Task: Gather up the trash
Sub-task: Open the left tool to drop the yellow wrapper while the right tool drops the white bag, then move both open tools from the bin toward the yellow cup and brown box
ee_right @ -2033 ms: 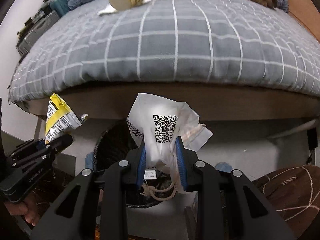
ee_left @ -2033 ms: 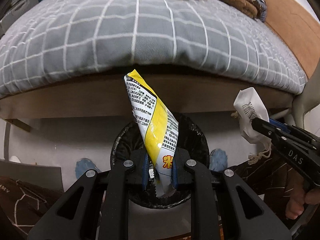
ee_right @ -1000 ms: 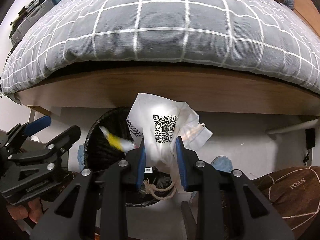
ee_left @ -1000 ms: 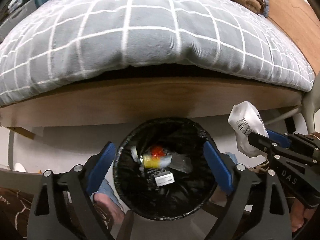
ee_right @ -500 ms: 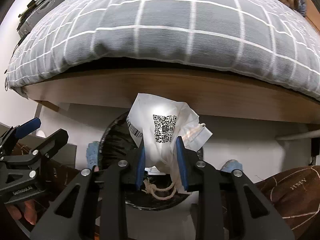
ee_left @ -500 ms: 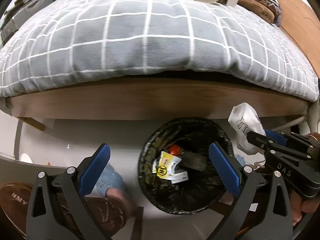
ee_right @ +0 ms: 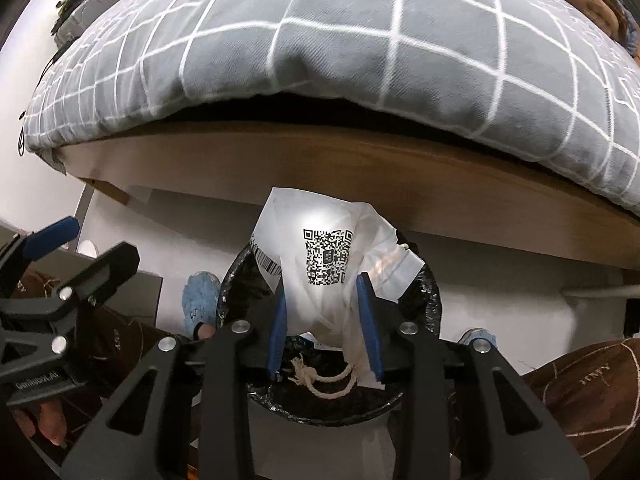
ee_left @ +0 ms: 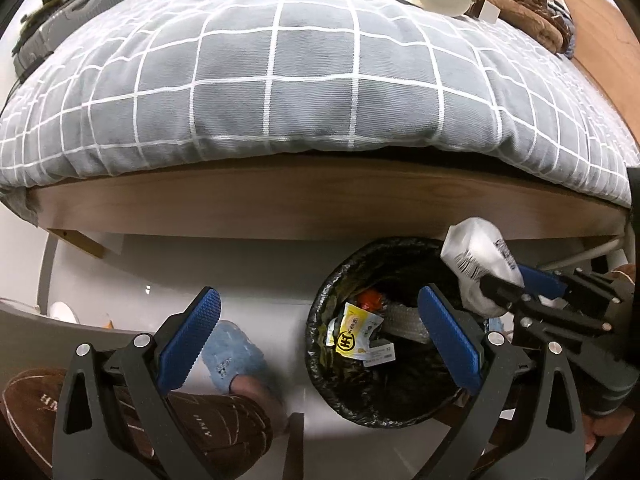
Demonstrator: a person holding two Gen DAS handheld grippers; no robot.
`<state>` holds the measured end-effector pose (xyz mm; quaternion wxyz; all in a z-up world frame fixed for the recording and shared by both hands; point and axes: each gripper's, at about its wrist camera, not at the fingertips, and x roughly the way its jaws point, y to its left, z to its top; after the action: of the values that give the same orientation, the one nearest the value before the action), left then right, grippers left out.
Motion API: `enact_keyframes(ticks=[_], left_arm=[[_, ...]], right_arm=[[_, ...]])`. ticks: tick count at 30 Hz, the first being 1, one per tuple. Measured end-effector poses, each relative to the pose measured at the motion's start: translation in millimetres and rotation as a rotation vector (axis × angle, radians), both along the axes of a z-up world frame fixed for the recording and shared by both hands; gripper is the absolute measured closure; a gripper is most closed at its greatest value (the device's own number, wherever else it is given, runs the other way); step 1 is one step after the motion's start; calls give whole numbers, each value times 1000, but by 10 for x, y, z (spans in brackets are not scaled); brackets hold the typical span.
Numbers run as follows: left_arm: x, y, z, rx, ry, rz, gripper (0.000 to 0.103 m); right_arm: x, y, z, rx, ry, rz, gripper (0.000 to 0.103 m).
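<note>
Floor [ee_left: 240, 272]: pale, glossy; a black-lined bin [ee_left: 320, 360] is stood beside the wooden bed frame [ee_left: 280, 204]
Bed: covered by a grey checked duvet [ee_left: 312, 80]
Left tongs [ee_left: 320, 344]: spread wide, empty
Right tongs [ee_right: 322, 324]: opening; a white bag [ee_right: 320, 264] is seen between them, above the bin

The mouth of the bin [ee_left: 320, 344] is open from above, but the white bag [ee_right: 320, 264] between the opening jaws of the right gripper [ee_right: 324, 320] hangs over its middle. The wooden side rail of the bed [ee_left: 280, 208] and the overhanging duvet [ee_left: 300, 80] close the far side of the bin. The left gripper [ee_left: 320, 344], jaws wide with nothing between them, crowds the bin's left. A foot in a blue slipper [ee_left: 232, 352] stands on the floor left of the bin; bare floor [ee_left: 200, 272] lies between slipper and bed.
</note>
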<state>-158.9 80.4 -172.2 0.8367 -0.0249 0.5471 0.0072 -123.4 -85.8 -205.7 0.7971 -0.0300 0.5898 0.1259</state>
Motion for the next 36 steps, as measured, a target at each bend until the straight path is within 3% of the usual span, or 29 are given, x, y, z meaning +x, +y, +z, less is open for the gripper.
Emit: enact_keyframes(ticks=[3,9,22,27,36], left_arm=[[15,11,-22,1,5,-2,6],[30,15,-83,-2,11,6,6],[65,-32,-9,-15,0,7,6],[67,-89,90,-21,-16,6,6],[161,-183,323,-25,-65,0,6]], right_arm=[[-8,43,-35,-6,6,16,68],[-70,116,-25,-24,-19,32,46],[-52,-165,251,-43,-108,-45,14],[-69,-366,367,-49,-154,-101,8],[17,-683,698,-79,-262,-169,8]])
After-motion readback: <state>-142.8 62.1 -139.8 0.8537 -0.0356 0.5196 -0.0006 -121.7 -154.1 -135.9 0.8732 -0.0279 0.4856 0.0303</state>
